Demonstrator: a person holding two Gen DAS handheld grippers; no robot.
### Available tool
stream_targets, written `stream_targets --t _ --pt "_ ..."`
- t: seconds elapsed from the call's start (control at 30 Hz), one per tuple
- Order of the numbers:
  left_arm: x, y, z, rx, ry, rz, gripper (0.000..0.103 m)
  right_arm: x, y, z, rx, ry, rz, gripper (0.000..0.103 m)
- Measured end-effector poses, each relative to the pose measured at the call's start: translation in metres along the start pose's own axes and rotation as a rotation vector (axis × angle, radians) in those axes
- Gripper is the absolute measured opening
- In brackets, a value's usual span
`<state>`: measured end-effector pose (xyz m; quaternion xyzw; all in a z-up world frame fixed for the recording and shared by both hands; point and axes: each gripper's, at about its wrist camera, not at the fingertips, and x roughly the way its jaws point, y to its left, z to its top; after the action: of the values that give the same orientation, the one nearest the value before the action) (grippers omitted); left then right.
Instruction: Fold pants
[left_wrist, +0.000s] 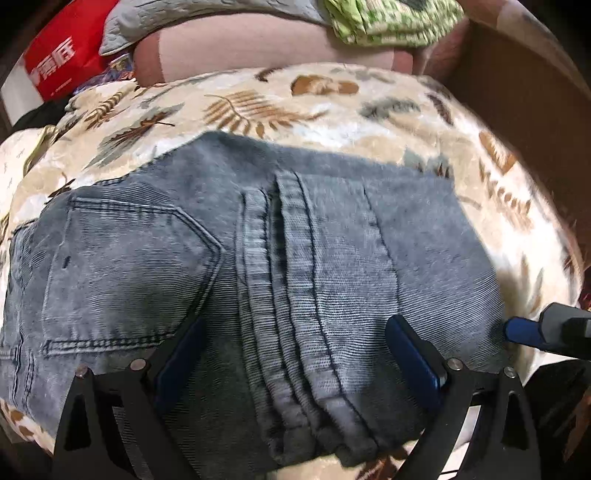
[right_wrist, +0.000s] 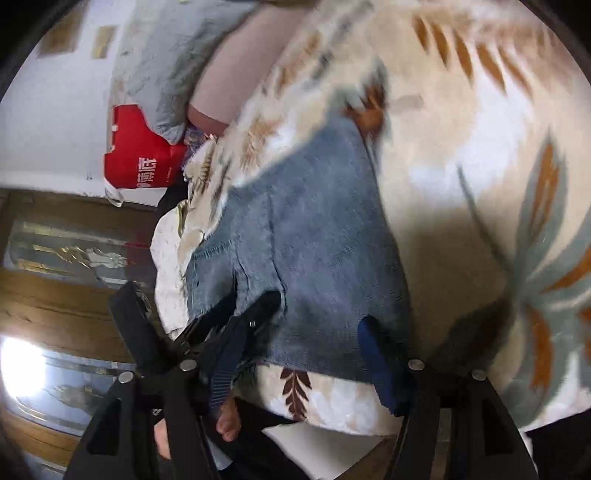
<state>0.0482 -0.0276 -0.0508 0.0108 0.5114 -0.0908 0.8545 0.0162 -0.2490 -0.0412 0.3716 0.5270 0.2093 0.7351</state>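
Note:
Faded blue jeans lie folded into a compact stack on a leaf-patterned blanket, back pocket up at the left. My left gripper is open, its blue-padded fingers spread wide just above the near edge of the jeans, nothing between them. My right gripper is open too, hovering over the jeans at their right end; its tip shows at the right edge of the left wrist view. The other gripper shows at lower left in the right wrist view.
A pink pillow, a grey quilt and a green patterned cloth lie behind the blanket. A red box stands at the far left. A brown headboard is at the right. Wooden floor lies beside the bed.

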Motion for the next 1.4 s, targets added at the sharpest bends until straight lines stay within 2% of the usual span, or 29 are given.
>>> stream_targets --t 0.17,0.27,0.3,0.33,0.4,0.43,0.47,0.5,0.57,0.67,0.77,0.83,0.9,0.97,1.0,1.03,1.07,1.1,1.13,1.17,1.23,1.3,1.33,1.4 --pt "-0.036 0.025 -0.007 -0.077 -0.090 -0.008 0.097 -0.007 0.022 0.012 -0.048 -0.042 0.023 0.067" --pt "-0.046 0.038 -0.013 -0.114 -0.098 -0.017 0.097 0.005 0.025 0.025 -0.050 -0.049 0.025 0.067" --pt "-0.049 0.042 -0.015 -0.124 -0.097 -0.023 0.097 0.011 0.020 0.030 -0.043 -0.046 0.019 0.069" --pt "-0.051 0.046 -0.016 -0.134 -0.096 -0.035 0.097 0.024 0.011 0.034 -0.019 -0.022 -0.011 0.074" --pt "-0.060 0.056 -0.022 -0.162 -0.115 -0.043 0.097 0.043 -0.009 0.034 0.042 0.035 -0.047 0.075" --pt "-0.066 0.064 -0.024 -0.176 -0.129 -0.046 0.097 0.040 -0.009 0.034 0.052 0.008 -0.032 0.074" --pt "-0.070 0.072 -0.025 -0.189 -0.144 -0.048 0.097 0.038 -0.003 0.036 0.044 0.026 -0.050 0.074" --pt "-0.075 0.083 -0.028 -0.210 -0.163 -0.041 0.097 0.037 0.007 0.039 0.014 0.043 -0.079 0.074" --pt "-0.084 0.109 -0.030 -0.274 -0.197 -0.010 0.097 0.031 0.037 0.048 -0.083 0.015 -0.113 0.074" --pt "-0.084 0.151 -0.024 -0.362 -0.198 0.048 0.097 0.042 0.090 0.070 -0.243 0.021 -0.136 0.074" --pt "-0.074 0.190 -0.022 -0.436 -0.180 0.129 0.097 0.083 0.136 0.098 -0.364 0.073 -0.177 0.074" --pt "-0.063 0.203 -0.023 -0.460 -0.154 0.151 0.097 0.121 0.161 0.117 -0.449 0.115 -0.247 0.074" --pt "-0.048 0.212 -0.026 -0.468 -0.136 0.155 0.097 0.156 0.173 0.129 -0.501 0.169 -0.300 0.067" --pt "-0.039 0.215 -0.029 -0.456 -0.111 0.165 0.097 0.191 0.178 0.138 -0.544 0.226 -0.369 0.054" --pt "-0.039 0.214 -0.029 -0.446 -0.119 0.171 0.097 0.205 0.177 0.139 -0.555 0.253 -0.395 0.052" --pt "-0.038 0.213 -0.028 -0.430 -0.117 0.174 0.097 0.221 0.173 0.140 -0.563 0.287 -0.425 0.044" --pt "-0.037 0.214 -0.030 -0.420 -0.113 0.172 0.097 0.230 0.171 0.139 -0.569 0.309 -0.441 0.036" --pt "-0.037 0.215 -0.030 -0.420 -0.113 0.167 0.097 0.238 0.170 0.139 -0.572 0.327 -0.445 0.034" --pt "-0.037 0.216 -0.031 -0.422 -0.115 0.161 0.097 0.244 0.171 0.135 -0.589 0.342 -0.438 0.026" --pt "-0.038 0.216 -0.031 -0.422 -0.115 0.156 0.097 0.248 0.172 0.131 -0.621 0.355 -0.446 0.012" --pt "-0.038 0.217 -0.031 -0.413 -0.113 0.155 0.097 0.253 0.176 0.124 -0.706 0.359 -0.510 0.004" --pt "-0.037 0.217 -0.031 -0.408 -0.113 0.158 0.098 0.254 0.176 0.127 -0.725 0.340 -0.548 0.003" --pt "-0.037 0.217 -0.031 -0.407 -0.113 0.157 0.098 0.253 0.178 0.130 -0.748 0.300 -0.595 0.001" --pt "-0.037 0.217 -0.030 -0.410 -0.114 0.155 0.098 0.253 0.175 0.135 -0.730 0.294 -0.590 0.001"
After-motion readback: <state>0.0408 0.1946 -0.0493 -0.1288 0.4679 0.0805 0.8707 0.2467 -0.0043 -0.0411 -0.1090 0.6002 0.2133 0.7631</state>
